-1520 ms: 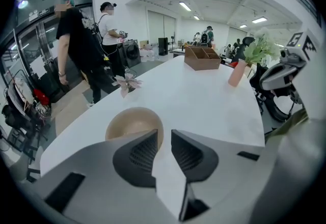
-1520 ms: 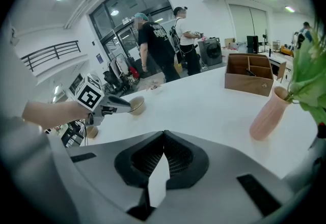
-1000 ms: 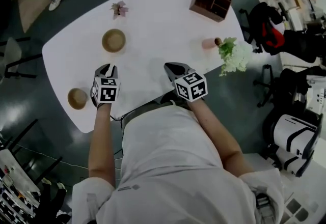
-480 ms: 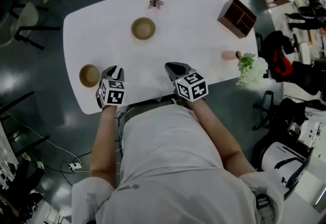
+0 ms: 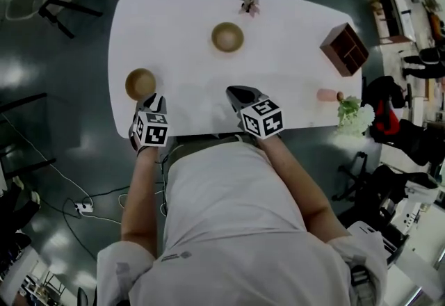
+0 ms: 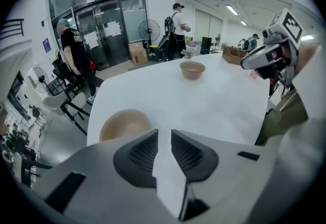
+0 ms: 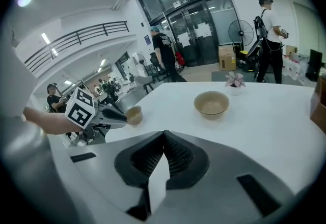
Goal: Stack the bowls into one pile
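Since a second ago your left hand-held gripper (image 5: 154, 98) has drawn closer to the smaller bowl (image 5: 140, 83), which now sits just beyond and slightly left of its tips instead of well off to its side, and the white bench (image 5: 292, 12) now lies squarer across your head view. The larger bowl (image 5: 227, 36) stands upright near the middle of the bench with its mouth facing straight up. Being round, it has no long axis to line up. The smaller bowl is also upright and mouth-up, well apart from the larger bowl, to its left and nearer you, close to the bench's edge. The two are not stacked. Your left hand-held gripper is released: its jaws stand a narrow gap apart with only bare bench showing between them, and they do not touch the smaller bowl. Your right hand-held gripper (image 5: 233, 92) sits on your side of the larger bowl, pointing roughly toward it but well short. It is clenched on nothing, its ribbed pads meeting at the tips. A small potted plant (image 5: 249, 5) stands just beyond the larger bowl. Far to the larger bowl's right sits a dark wooden box (image 5: 344, 49), and nearer you than the box a pink cup (image 5: 327, 95) lies on its side.
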Motion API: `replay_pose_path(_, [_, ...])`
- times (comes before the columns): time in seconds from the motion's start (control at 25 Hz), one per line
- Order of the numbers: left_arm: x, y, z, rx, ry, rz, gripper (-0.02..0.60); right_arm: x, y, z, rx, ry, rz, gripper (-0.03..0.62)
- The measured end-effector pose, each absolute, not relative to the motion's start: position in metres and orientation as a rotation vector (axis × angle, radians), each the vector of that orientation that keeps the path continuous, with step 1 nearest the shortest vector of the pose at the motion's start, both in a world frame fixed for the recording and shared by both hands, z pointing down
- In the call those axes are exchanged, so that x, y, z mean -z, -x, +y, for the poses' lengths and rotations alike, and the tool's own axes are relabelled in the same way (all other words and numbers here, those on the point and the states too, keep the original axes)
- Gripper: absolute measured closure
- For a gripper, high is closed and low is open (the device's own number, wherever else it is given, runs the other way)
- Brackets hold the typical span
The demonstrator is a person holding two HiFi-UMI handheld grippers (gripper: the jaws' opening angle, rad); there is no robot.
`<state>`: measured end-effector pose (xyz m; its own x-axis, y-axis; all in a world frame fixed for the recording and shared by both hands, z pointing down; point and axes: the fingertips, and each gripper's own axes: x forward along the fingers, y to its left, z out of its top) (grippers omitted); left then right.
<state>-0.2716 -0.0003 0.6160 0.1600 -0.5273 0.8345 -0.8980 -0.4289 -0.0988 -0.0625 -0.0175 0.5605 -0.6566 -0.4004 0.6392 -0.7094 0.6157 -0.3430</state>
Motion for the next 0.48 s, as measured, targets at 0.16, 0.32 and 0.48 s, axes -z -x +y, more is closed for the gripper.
replay_pose_path(0.16, [-0.619, 0.294, 0.006, -1.181, -1.98, -1.39, 0.509, -0.563, 0.077, -0.018, -0.797, -0.836, -2.331, 0.586])
replay_pose_path(0.32, [-0.624, 0.309, 0.008, -1.212, -1.958, -1.398, 0.503, -0.563, 0.088, -0.019, -0.793, -0.817, -2.334, 0.586])
replay_pose_path(0.48, [-0.632, 0.316, 0.005, -1.276, -1.963, -1.387, 0.497, -0.565, 0.089, -0.021, -0.796, -0.827, -2.326, 0.586])
